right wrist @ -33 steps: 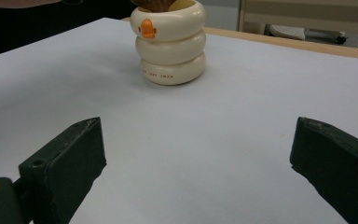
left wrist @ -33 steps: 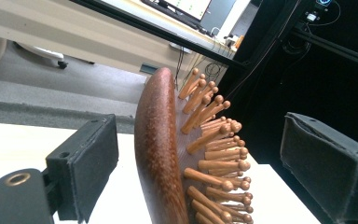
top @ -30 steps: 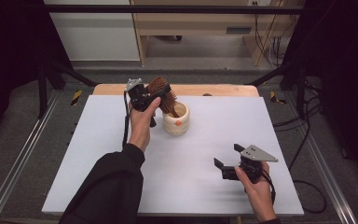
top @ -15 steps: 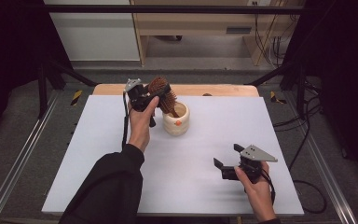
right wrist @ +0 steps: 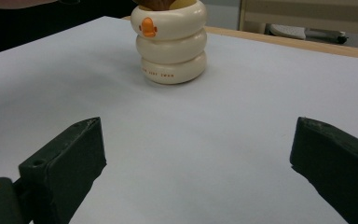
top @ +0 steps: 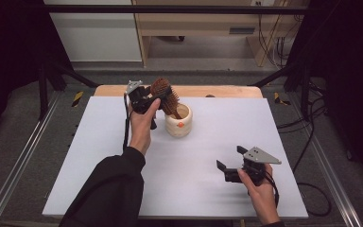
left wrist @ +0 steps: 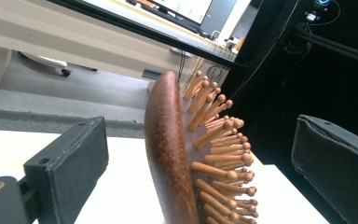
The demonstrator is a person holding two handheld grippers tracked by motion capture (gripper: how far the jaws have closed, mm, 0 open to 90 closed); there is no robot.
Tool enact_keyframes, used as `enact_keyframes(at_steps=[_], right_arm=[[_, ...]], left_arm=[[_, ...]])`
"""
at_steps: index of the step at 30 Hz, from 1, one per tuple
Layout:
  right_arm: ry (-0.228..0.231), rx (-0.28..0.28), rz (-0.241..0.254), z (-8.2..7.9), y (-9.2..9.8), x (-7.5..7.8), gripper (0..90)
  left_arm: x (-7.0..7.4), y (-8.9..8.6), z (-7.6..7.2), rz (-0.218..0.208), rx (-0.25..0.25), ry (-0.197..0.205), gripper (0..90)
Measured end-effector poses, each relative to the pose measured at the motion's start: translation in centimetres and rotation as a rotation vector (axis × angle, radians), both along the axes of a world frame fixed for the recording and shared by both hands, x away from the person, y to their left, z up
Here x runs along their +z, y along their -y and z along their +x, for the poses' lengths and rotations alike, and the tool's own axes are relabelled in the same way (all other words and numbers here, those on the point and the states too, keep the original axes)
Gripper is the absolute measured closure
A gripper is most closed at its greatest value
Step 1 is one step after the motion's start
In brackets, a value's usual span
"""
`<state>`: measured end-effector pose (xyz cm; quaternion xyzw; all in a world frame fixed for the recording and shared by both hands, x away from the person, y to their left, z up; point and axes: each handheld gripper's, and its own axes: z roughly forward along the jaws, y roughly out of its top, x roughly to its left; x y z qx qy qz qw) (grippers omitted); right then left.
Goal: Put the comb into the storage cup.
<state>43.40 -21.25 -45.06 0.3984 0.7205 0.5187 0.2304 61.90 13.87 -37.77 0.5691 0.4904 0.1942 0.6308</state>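
Left gripper jaws, just opened wide, flank the brown wooden paddle hairbrush without contact; its handle stands in the cream ringed ceramic cup. Right gripper, near right, open, empty.

Black sleeve, black grippers, grey plates

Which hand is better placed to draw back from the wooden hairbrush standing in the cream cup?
Left. The left tool has just opened around the brown wooden hairbrush in the cream ringed cup; the right tool sits apart.

hairbrush handle end cut off at frame bottom, holder top cropped, brush base hidden inside
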Motion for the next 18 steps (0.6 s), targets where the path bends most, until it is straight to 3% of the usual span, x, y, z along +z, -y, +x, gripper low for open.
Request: enact_keyframes(at_steps=[18], right_arm=[[0.000,0.004,-0.007,0.01,-0.13,-0.05,3.5]], left_arm=[[-0.03,-0.26,-0.53,0.022,0.000,0.009,3.9]])
